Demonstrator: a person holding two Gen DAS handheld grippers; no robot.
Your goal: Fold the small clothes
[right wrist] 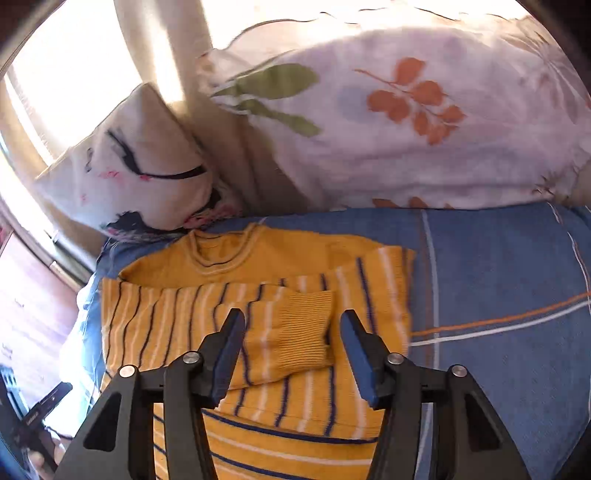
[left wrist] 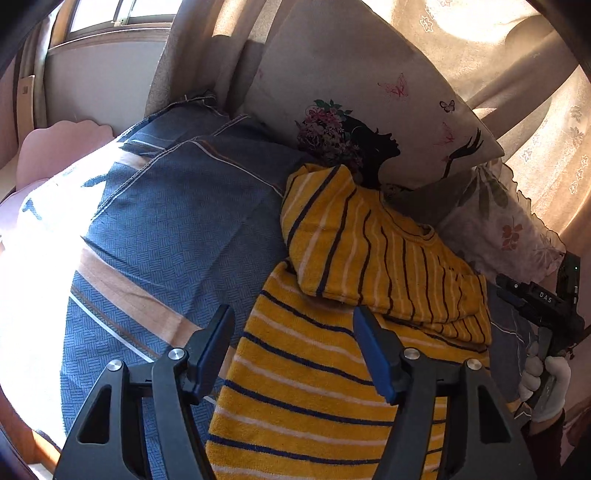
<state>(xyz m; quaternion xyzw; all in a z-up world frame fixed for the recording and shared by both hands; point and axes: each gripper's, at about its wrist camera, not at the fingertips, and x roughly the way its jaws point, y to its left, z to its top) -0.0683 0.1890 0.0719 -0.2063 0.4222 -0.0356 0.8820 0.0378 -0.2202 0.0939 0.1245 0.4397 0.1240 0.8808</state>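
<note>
A small yellow sweater with navy and white stripes lies on the blue bedsheet, its sleeves folded across the body. It also shows in the right wrist view, with a ribbed cuff lying on top. My left gripper is open above the sweater's left edge and holds nothing. My right gripper is open just above the cuff and holds nothing. The right gripper's body, in a white-gloved hand, shows at the right edge of the left wrist view.
A cream pillow printed with a woman's silhouette and a floral pillow lean behind the sweater. Beige curtains hang behind them. A pink headboard and a window stand to the left. The left gripper's body shows bottom left.
</note>
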